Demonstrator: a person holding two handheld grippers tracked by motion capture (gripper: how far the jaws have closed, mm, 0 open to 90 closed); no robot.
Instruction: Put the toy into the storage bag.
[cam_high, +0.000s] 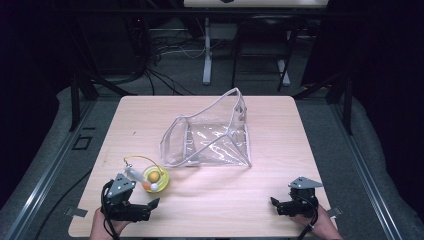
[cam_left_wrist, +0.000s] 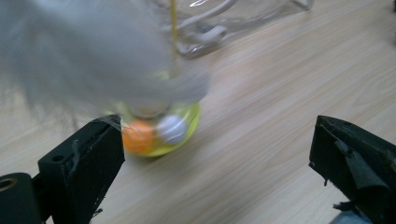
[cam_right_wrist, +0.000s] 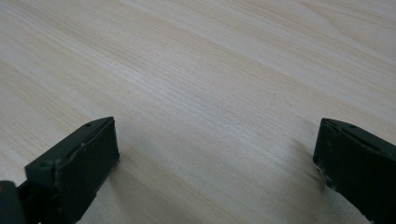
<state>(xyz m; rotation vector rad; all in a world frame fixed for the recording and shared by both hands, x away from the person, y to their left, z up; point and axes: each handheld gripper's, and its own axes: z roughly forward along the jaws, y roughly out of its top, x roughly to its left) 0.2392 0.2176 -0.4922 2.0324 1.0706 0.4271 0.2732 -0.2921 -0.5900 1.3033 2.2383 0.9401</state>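
A pale wooden surface (cam_high: 210, 200) is lying under a fixed overhead camera, with a person's two hands coming in from the near edge, each holding a hand-held gripper. The left hand-held gripper (cam_high: 150, 207) is sitting at the near left corner with its jaws spread wide and nothing between them; its own camera is looking past those jaws at a small toy (cam_left_wrist: 159, 130) just ahead, close but apparently not touching. The toy (cam_high: 154, 178) is resting on the surface near the left front: a round yellow base carrying an orange ball and a white ball, with a thin yellow loop arching above it and what looks like a grey feathery tuft (cam_left_wrist: 93, 56), blurred in the close view. Beyond the toy, near the middle of the surface, a clear plastic bag (cam_high: 210, 140) with white trim is lying partly propped up, its mouth gaping toward the left front. The bag appears to be empty. The right hand-held gripper (cam_high: 277, 206) is resting at the near right corner, well apart from both things, its jaws likewise released and facing bare wood. Judging from this, the work seems to be only beginning: the toy is not yet grasped, and picking it up and putting it into the bag would all remain to be done.
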